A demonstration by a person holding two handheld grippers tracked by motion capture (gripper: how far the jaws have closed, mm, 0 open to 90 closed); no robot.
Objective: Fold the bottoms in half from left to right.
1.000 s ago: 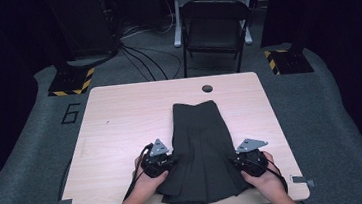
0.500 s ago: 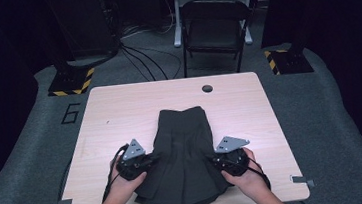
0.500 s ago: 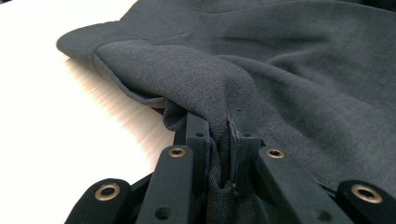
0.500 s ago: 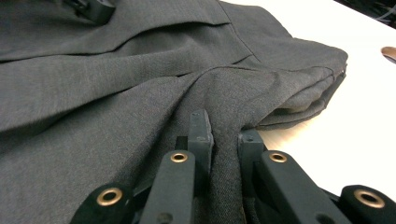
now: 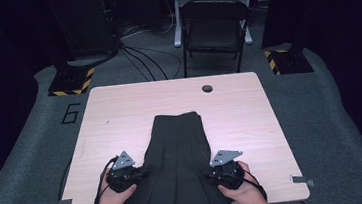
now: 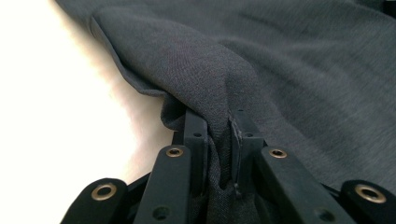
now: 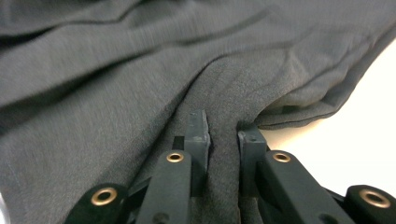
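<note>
Pinching the dark skirt [image 5: 180,167], left gripper [image 6: 219,135] and right gripper [image 7: 223,135] hide its gripped edges.

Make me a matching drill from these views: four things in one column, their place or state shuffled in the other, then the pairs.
Things:
1. skirt
2. left gripper
3. chair
4. hole

Place or state:
A. near the table's far edge
B. on the floor beyond the table
C. flat on the table, hem toward the person
D. shut on the skirt's edge

Pairs: 1-C, 2-D, 3-B, 4-A
</note>
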